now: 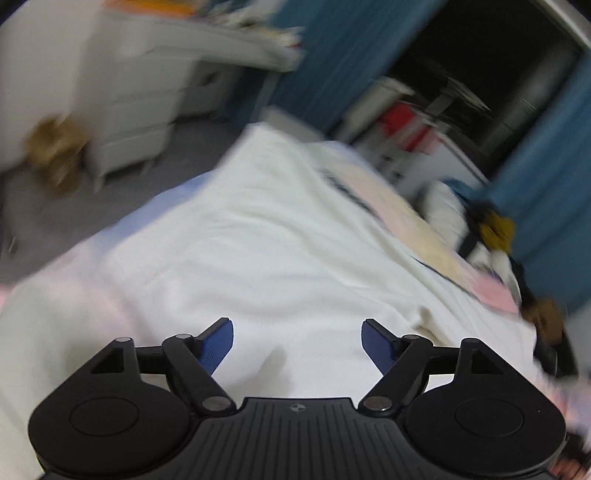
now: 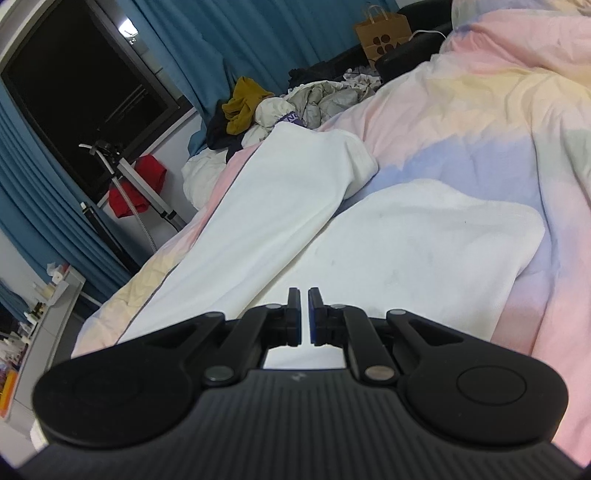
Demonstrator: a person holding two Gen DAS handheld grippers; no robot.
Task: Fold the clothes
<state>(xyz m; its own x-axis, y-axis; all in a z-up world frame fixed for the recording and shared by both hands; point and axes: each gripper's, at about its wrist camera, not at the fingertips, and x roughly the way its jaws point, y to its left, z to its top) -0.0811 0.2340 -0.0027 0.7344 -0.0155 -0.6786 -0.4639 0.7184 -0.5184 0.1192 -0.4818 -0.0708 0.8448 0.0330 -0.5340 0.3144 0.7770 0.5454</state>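
Two grippers over white cotton garment [image 2: 258, 206] on pastel bedsheet [image 2: 480, 122]: left gripper [image 1: 297, 345] spread wide, empty; right gripper [image 2: 304, 314] nearly pressed together, nothing between, garment just ahead.

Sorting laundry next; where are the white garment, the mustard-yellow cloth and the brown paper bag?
white garment [image 2: 280, 206], right wrist view, middle of its long panel
mustard-yellow cloth [image 2: 244, 105], right wrist view, its bunched centre
brown paper bag [image 2: 384, 35], right wrist view, its front face

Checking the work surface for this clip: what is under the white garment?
The white garment lies on a pastel pink, blue and yellow duvet, visible around its edges. Anything beneath the garment's middle is covered.
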